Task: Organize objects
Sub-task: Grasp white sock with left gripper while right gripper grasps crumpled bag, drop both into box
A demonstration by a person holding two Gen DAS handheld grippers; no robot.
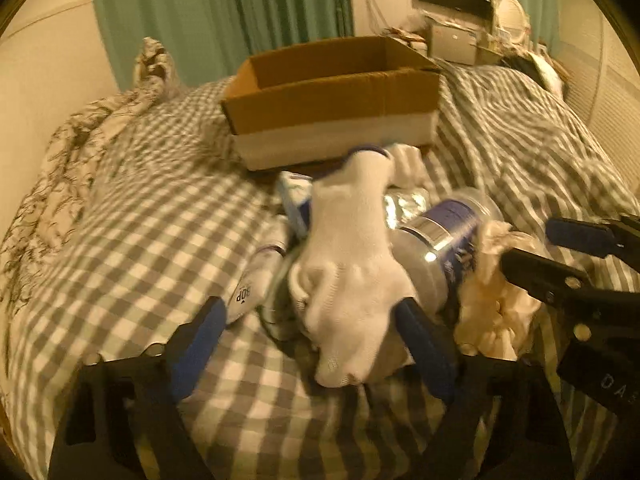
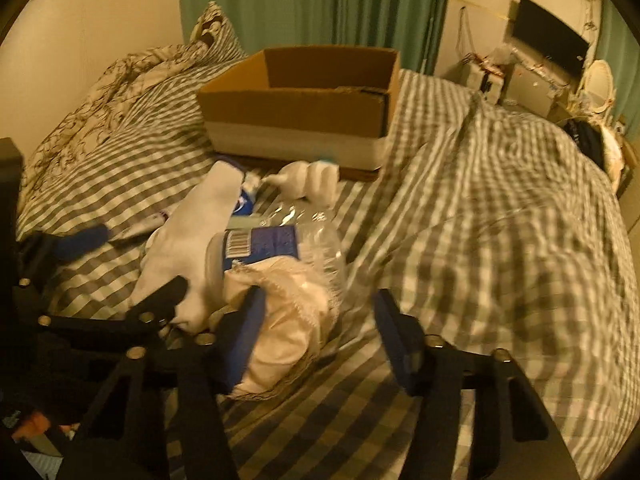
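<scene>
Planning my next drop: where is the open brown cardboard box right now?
The open brown cardboard box sits on the checked bedspread, beyond the clutter pile, before the green curtains.

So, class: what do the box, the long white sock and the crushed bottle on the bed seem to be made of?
Box: brown corrugated cardboard, matte, with creased edges.
White sock: soft knitted fabric with fine ribbing, probably cotton.
Crushed bottle: thin clear plastic, glossy and crumpled, with a blue label.

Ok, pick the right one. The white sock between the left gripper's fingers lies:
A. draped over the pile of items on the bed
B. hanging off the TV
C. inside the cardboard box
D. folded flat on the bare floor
A: the white sock is draped over the plastic bottle and other items on the checked bedcover, in front of the cardboard box, between the open left gripper fingers.
</scene>
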